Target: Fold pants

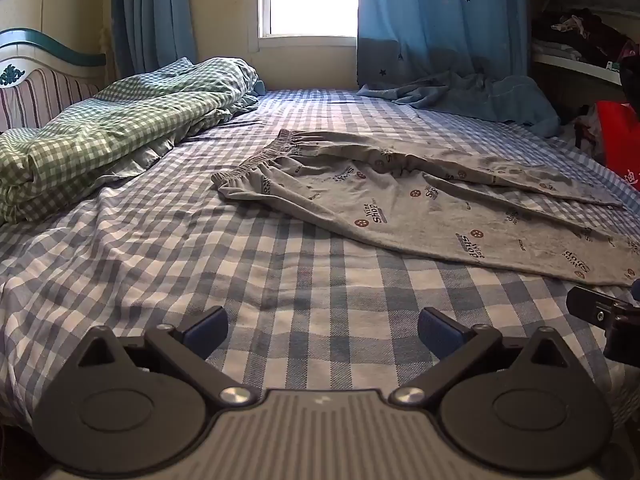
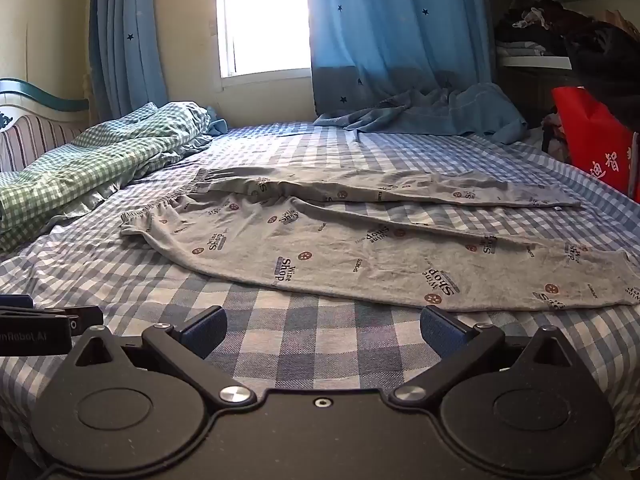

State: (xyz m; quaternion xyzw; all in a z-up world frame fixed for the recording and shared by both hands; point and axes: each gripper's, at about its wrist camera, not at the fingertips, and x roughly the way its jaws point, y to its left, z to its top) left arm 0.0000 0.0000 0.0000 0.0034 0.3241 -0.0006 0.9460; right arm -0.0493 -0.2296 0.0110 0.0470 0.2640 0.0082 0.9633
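1. Pants [image 2: 320, 252]: grey, printed with "Wine Shop" lettering and small round marks, spread flat on the bed [image 2: 304, 344]. The elastic waistband [image 2: 160, 206] points toward the headboard end; the two legs run toward the foot end, parted in a narrow V with checked sheet showing between them.
2. Near leg [image 2: 460, 276]: lies closest to the bed's near edge, its hem close to the foot-end corner.
3. Far leg [image 2: 420, 192]: lies toward the window [image 2: 264, 20] side, flat and slightly creased.
4. Left tongs [image 1: 322, 330]: spread wide apart and empty, hovering over bare sheet at the near edge, well short of the waistband [image 1: 260, 156] and pants [image 1: 400, 208].
5. Right tongs [image 2: 323, 330]: likewise spread wide and holding nothing, over the near edge just short of the near leg.
6. Green checked quilt [image 1: 100, 136]: bunched along the headboard [image 1: 44, 72] end.
7. Blue cloth [image 2: 432, 114]: crumpled at the far edge under the curtain [image 2: 392, 32].
8. Red bag [image 2: 592, 140]: beside the foot end, below the shelves [image 2: 536, 62].
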